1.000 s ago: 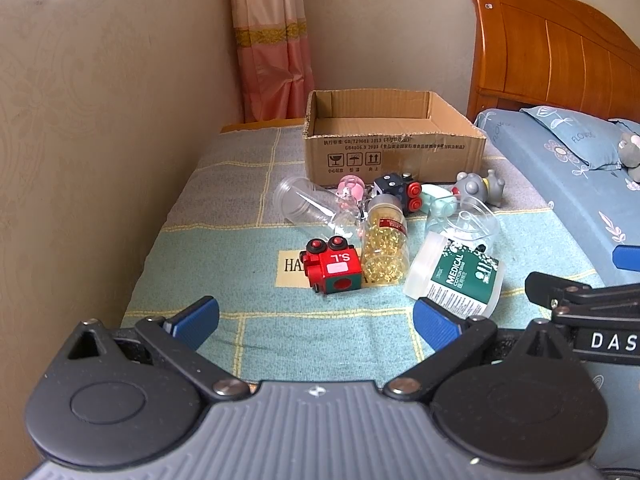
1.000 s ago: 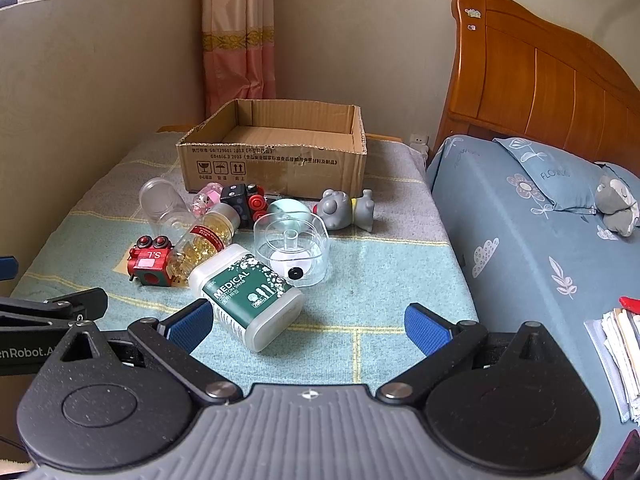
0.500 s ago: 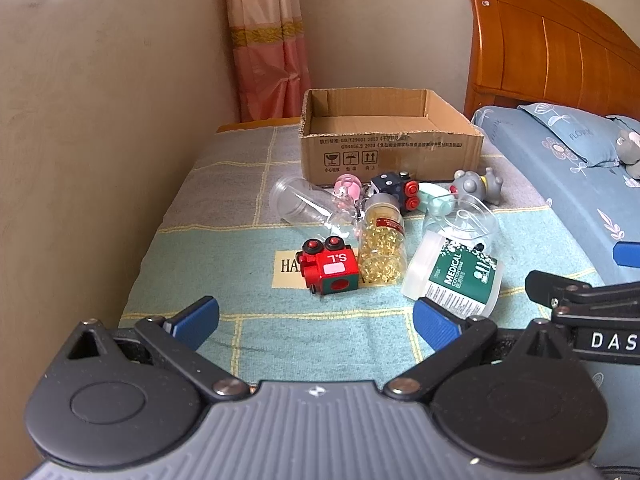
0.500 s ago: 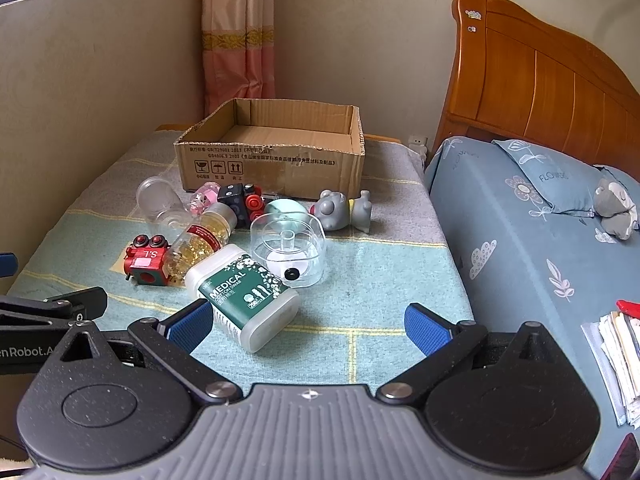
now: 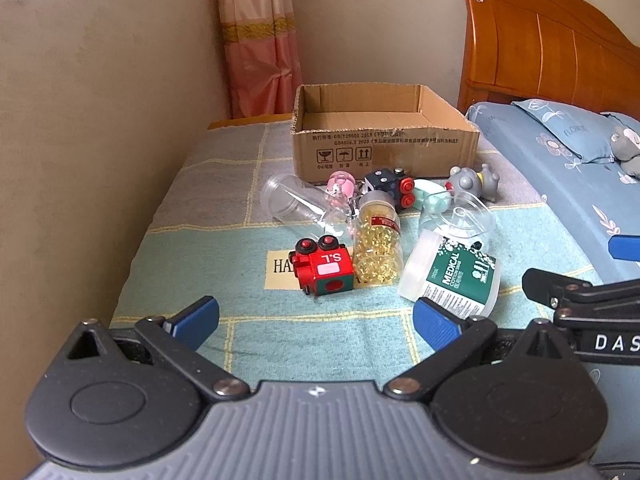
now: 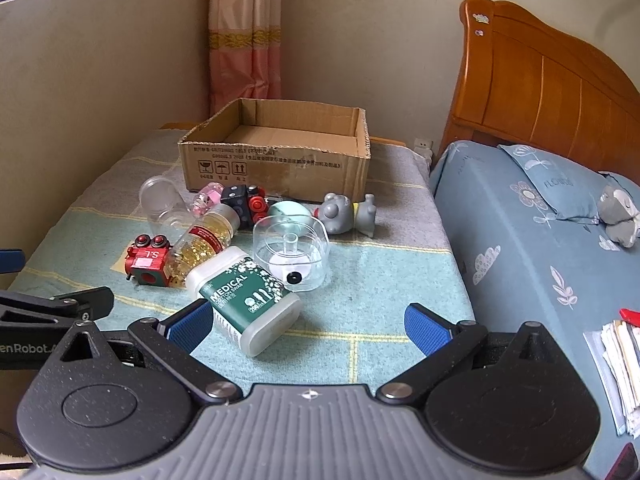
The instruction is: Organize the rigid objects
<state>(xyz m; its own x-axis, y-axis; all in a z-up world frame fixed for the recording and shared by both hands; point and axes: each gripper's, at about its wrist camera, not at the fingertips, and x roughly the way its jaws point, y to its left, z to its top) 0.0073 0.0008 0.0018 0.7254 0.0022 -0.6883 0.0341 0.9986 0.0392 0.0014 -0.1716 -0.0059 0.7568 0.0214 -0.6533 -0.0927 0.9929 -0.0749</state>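
Note:
An open cardboard box [image 5: 384, 152] [image 6: 276, 164] stands at the back of a cloth-covered table. In front of it lie a red toy train [image 5: 324, 266] [image 6: 147, 261], a bottle of yellow capsules [image 5: 378, 248] [image 6: 202, 242], a green-labelled medical cotton swab tub [image 5: 452, 276] [image 6: 246, 298], a clear round container [image 6: 291, 250], a clear cup [image 5: 294, 202], a dark toy block with red wheels [image 5: 390, 188] and a grey toy [image 6: 348, 214]. My left gripper [image 5: 316, 320] is open, short of the train. My right gripper [image 6: 308, 324] is open, its left finger beside the tub.
A wall runs along the table's left side [image 5: 100, 160]. A bed with blue bedding [image 6: 540, 240] and a wooden headboard [image 6: 540, 80] lies to the right. A curtain [image 6: 246, 40] hangs behind the box. Papers [image 6: 620, 360] lie at the far right.
Both grippers have drifted slightly; the objects sit a little differently in view. Nothing was grasped or moved.

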